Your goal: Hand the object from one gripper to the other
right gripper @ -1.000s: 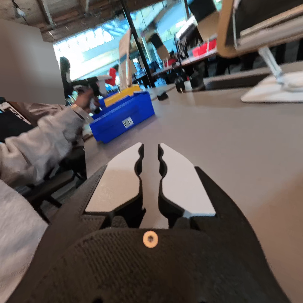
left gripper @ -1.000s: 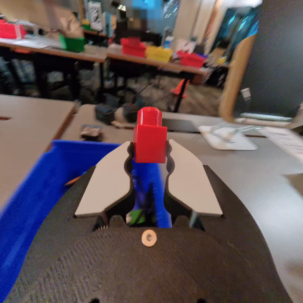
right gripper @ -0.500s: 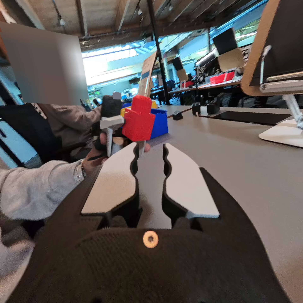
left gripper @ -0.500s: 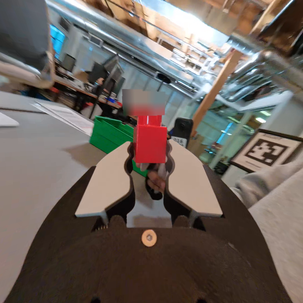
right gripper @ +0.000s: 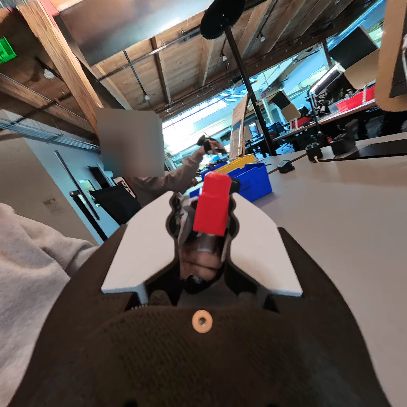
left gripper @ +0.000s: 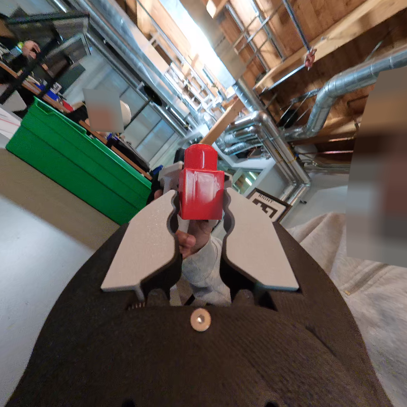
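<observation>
A glossy red block (left gripper: 200, 193) with a round stud on top is gripped upright between the tips of my left gripper (left gripper: 200, 198), in the air above the table. In the right wrist view the same block (right gripper: 212, 211) stands between the spread fingers of my right gripper (right gripper: 201, 198), close to the right finger, with a gap on the left. The right gripper is open. The left gripper's grey fingertips (right gripper: 186, 222) and a hand show behind and below the block. In the left wrist view the right gripper's finger (left gripper: 170, 176) shows behind the block.
A green bin (left gripper: 77, 158) stands on the grey table (right gripper: 330, 220). A blue bin (right gripper: 253, 182) and a yellow bin (right gripper: 240, 160) stand farther along it. A person's raised arm (right gripper: 187, 167) is beyond them. A black-and-white marker board (left gripper: 267, 207) is behind the grippers. Both grippers' tips are close together, under 4 cm apart.
The left gripper swung right and tilted up with the red block. The right gripper rose, opened wider and now has the block between its fingers.
</observation>
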Available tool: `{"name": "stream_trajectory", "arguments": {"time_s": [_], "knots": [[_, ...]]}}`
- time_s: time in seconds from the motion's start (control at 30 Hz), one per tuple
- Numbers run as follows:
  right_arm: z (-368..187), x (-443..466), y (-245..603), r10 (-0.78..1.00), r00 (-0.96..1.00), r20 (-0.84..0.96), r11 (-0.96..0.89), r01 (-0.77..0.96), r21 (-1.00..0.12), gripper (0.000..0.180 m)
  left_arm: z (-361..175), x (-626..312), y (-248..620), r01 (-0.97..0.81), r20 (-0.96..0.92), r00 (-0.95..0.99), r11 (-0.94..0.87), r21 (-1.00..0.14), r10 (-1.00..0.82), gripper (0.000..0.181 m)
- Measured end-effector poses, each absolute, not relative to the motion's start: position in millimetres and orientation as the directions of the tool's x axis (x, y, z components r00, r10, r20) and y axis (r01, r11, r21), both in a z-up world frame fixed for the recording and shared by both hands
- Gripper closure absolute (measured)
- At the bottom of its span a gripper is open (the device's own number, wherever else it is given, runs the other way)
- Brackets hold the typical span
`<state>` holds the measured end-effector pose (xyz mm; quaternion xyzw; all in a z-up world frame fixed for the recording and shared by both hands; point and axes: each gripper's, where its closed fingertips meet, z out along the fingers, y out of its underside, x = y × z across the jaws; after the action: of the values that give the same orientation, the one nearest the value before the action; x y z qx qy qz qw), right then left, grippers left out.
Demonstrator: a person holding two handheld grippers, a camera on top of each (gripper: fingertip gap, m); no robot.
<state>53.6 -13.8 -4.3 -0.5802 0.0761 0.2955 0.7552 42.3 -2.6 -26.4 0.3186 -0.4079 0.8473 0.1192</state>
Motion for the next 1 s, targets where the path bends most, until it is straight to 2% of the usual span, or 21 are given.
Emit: {"name": "stream_trajectory", "arguments": {"time_s": [0.17,0.43,0.53,0.87,1.0], "knots": [[-4,60,-13,0.383,0.788,-0.482,0.148,-0.567,-0.81,0.132,-37,39,-15,-0.469,0.61,-0.786,-0.545,-0.695,-0.101,0.142],[-14,49,10,0.44,0.727,-0.527,0.045,-0.604,-0.796,0.14,-40,30,-10,-0.455,0.609,-0.783,-0.554,-0.697,-0.124,0.142],[-16,38,18,0.476,0.698,-0.535,0.0,-0.609,-0.794,0.15,-41,27,-5,-0.442,0.615,-0.774,-0.565,-0.697,-0.153,0.142],[-19,28,29,0.458,0.75,-0.477,-0.015,-0.53,-0.848,0.15,-41,20,5,-0.424,0.619,-0.761,-0.574,-0.701,-0.193,0.142],[-14,33,23,0.449,0.756,-0.477,0.013,-0.539,-0.842,0.15,-44,28,9,-0.417,0.643,-0.732,-0.596,-0.686,-0.228,0.122]]}}
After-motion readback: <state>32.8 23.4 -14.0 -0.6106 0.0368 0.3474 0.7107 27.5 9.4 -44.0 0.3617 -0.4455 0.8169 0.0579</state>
